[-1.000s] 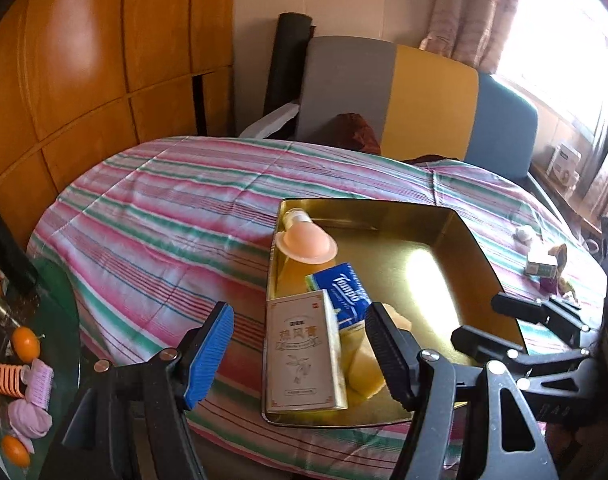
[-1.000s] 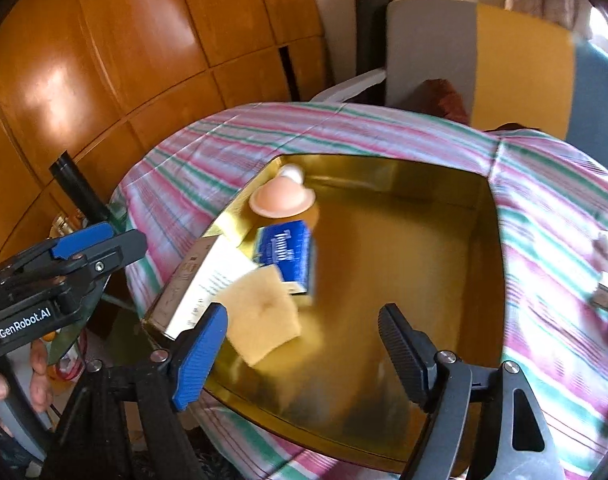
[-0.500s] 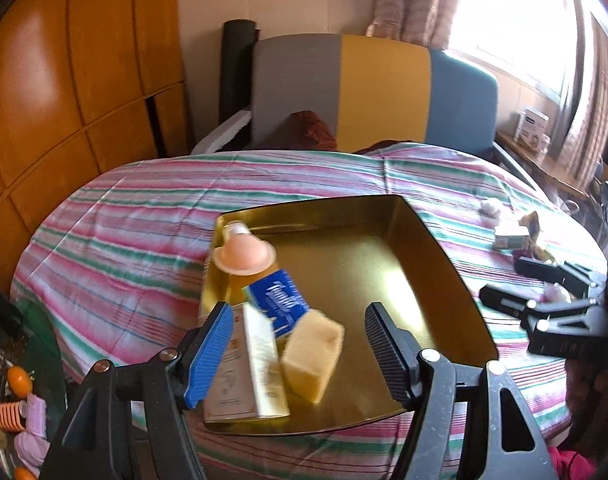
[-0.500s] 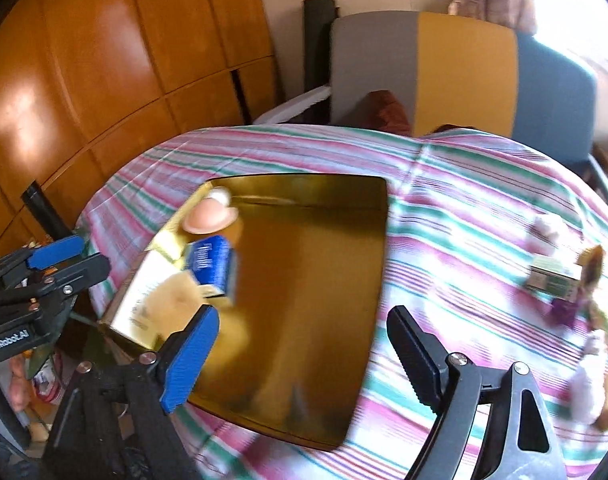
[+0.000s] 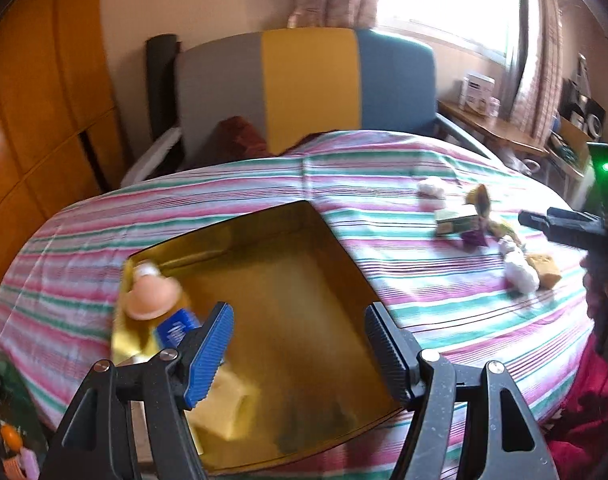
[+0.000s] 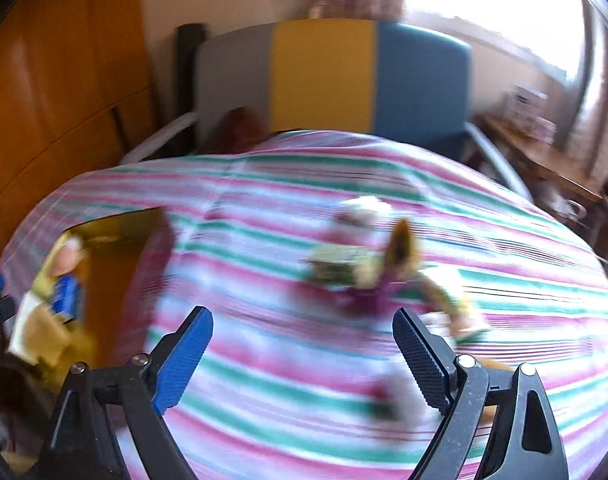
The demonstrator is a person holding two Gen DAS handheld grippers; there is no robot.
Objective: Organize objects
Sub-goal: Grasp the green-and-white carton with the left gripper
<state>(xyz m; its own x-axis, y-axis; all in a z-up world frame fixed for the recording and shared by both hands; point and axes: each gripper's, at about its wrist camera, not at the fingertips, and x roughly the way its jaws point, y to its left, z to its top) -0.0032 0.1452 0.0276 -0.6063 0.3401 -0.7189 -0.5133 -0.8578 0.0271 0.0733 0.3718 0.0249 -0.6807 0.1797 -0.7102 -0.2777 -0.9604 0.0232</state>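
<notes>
several items sit in the gold tray [image 5: 344, 264]; small toys [image 5: 480, 220] remain on the striped tablecloth [image 5: 384, 168]. left gripper [image 5: 300, 344] spread and empty, right gripper [image 6: 304, 352] just widened, empty.

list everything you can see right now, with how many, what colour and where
tray: 1, gold, on the striped tablecloth
bottle: 1, peach cap, tray's left corner
tissue pack: 1, blue, in the tray
sponge: 1, yellow, tray's near edge
small box: 1, green and cream, on the cloth right of the tray
tablecloth: 1, pink, green and white stripes
chair: 1, grey, yellow, blue, behind the table
left gripper: open, over the tray
right gripper: just opening, nothing between its jaws, over the cloth
</notes>
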